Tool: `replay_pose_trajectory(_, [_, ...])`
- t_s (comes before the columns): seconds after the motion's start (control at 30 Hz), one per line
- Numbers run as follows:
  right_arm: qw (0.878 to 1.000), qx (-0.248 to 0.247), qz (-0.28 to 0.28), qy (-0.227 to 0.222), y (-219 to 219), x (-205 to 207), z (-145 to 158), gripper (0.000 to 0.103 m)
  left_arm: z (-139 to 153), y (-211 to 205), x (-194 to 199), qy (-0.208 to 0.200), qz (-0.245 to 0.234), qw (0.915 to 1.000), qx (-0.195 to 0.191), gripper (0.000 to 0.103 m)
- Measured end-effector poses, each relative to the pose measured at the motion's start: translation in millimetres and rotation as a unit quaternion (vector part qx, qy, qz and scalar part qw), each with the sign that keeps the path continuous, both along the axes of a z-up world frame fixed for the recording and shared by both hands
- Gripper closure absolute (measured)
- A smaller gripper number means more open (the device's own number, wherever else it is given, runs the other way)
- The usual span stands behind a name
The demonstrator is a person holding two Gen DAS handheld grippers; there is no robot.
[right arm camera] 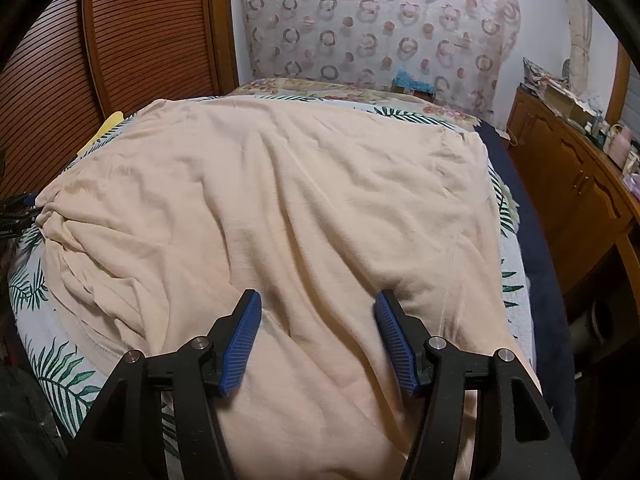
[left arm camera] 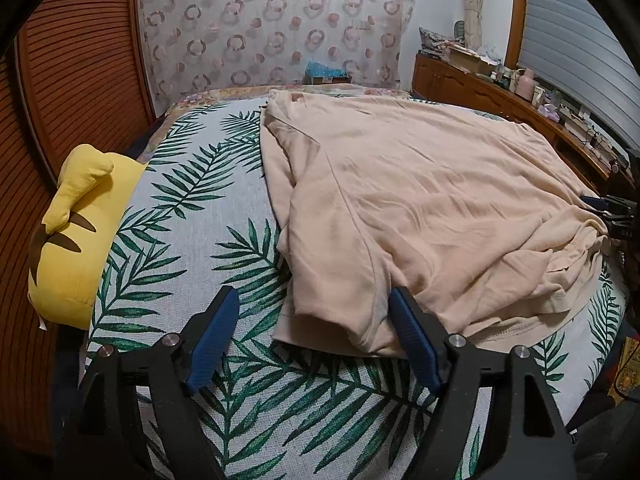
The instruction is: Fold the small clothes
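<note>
Since peach shirt lies rumpled on bed: soft, light, limp; take near sleeve hem. Left gripper, right gripper: fingers released, nothing pinched.

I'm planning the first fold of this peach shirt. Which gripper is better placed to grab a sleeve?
Left, probably. The left gripper stands open at the sleeve hem, its jaws either side of the cloth edge. The right gripper, also open, hangs over the middle of the peach shirt, with no edge between its jaws.
</note>
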State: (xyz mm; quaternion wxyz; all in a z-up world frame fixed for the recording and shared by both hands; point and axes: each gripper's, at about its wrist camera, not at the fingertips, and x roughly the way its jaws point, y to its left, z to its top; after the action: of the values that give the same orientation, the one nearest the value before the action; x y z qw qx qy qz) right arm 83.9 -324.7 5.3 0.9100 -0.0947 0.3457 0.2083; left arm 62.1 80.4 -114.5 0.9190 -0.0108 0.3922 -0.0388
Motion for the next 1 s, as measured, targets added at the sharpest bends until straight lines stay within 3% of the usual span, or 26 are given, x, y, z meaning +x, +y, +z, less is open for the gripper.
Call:
replay_pose_trajectory(0.13, [1.000, 0.001, 0.002, 0.002, 1, -1, 0, 0.038, 0, 0, 0, 0.000, 0.000, 1.0000, 0.000, 0.024])
replay_pose_trajectory(0.37, [1.000, -0.012, -0.005, 0.008, 6, -3, 0, 0.020, 0, 0, 0, 0.000, 0.000, 1.0000, 0.000, 0.024])
replay_pose_trajectory(0.67, [1.000, -0.018, -0.014, 0.016, -6, -16, 0, 0.017, 0, 1, 3, 0.011, 0.000, 0.9999, 0.002, 0.025])
replay_pose_trajectory(0.8, [1.000, -0.015, -0.012, 0.010, -7, -23, -2, 0.017, 4, -3, 3, 0.012, -0.015, 0.9998, -0.010, 0.052])
replay_pose_trajectory(0.9, [1.000, -0.016, -0.011, 0.012, -9, -22, -1, 0.014, 6, -7, 8, 0.021, -0.030, 0.9992, -0.014, 0.063])
replay_pose_trajectory(1.0, [1.000, -0.020, -0.008, 0.012, -7, -23, -2, 0.012, 9, -11, 18, 0.033, -0.052, 0.9977, -0.030, 0.087])
